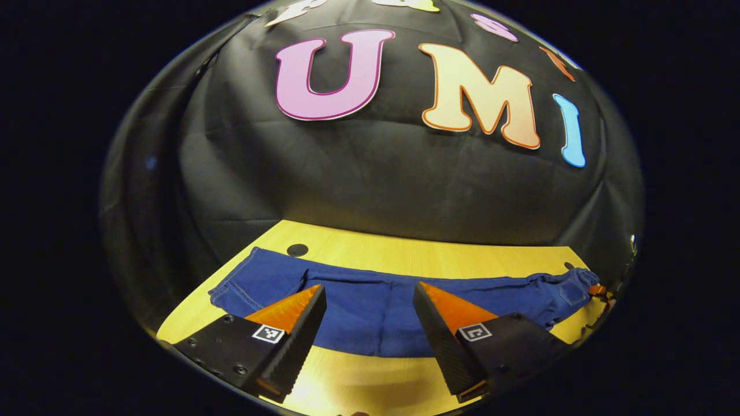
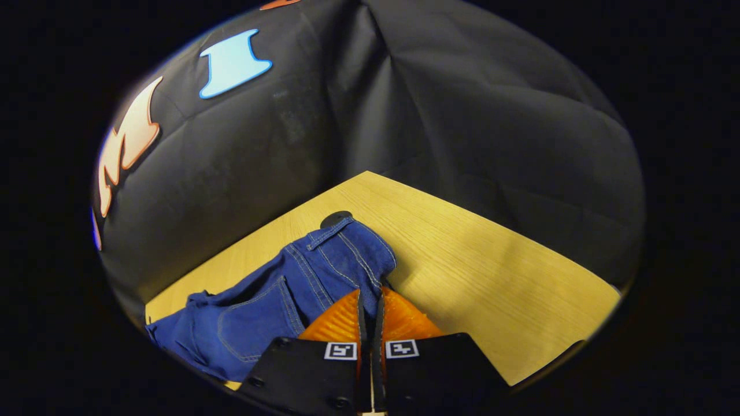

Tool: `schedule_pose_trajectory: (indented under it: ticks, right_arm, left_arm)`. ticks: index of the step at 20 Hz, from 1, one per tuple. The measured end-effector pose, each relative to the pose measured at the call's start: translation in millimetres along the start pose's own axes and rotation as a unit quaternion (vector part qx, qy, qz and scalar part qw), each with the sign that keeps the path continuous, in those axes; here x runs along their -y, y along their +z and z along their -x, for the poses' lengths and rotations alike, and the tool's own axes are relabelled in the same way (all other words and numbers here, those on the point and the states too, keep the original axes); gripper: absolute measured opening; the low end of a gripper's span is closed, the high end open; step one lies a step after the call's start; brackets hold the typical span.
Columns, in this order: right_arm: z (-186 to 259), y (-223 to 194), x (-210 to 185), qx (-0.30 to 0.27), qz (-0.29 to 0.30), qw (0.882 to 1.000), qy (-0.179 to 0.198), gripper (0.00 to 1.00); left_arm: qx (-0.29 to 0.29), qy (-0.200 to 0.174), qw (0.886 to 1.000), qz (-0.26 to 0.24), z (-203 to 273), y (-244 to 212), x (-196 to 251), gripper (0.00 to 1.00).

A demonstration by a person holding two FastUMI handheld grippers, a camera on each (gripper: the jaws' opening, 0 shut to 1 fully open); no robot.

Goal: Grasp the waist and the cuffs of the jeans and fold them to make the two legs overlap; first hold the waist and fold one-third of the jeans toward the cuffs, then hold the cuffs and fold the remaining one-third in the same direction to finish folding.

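Blue jeans [image 1: 370,318] lie stretched across the yellow wooden table [image 1: 358,381], cuffs [image 1: 231,292] at the left and waist [image 1: 569,283] at the right in the left gripper view. My left gripper [image 1: 367,286] hovers open over the middle of the legs near their front edge, with nothing between its fingers. In the right gripper view the waist [image 2: 341,254] is bunched and slightly raised, a back pocket [image 2: 254,323] facing up. My right gripper [image 2: 370,292] is shut, its tips pinching the waist's near edge. A small part of the right gripper [image 1: 598,290] also shows at the waist.
A round black hole [image 1: 297,249] sits in the table behind the cuffs, and another hole [image 2: 335,218] lies just behind the waist. The black cloth wall [image 1: 376,185] rises close behind the table. Bare tabletop [image 2: 491,271] stretches to the right of the waist.
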State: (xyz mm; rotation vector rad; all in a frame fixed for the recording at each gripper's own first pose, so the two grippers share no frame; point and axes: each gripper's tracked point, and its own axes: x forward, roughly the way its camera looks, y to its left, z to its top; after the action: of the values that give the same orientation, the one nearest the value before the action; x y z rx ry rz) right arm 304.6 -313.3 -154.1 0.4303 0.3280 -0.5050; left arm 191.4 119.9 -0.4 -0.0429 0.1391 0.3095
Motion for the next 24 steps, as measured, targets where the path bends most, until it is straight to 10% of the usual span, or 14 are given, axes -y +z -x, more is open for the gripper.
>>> schedule_pose_trajectory:
  ticks: [9,15,24]
  right_arm:
    - [80,59,-110,0.086,-0.003,0.988,0.130,0.03]
    - [158,66,-235,0.113,-0.007,0.958,0.262,0.03]
    - [222,-99,-398,0.006,0.087,0.896,0.435,0.02]
  left_arm:
    - [0.002,-0.026,1.000,-0.010,2,2,-30,0.92]
    - [-0.005,-0.055,0.998,0.014,-2,-8,-45,0.93]
    - [0.019,-0.067,0.995,0.073,2,-3,-73,0.96]
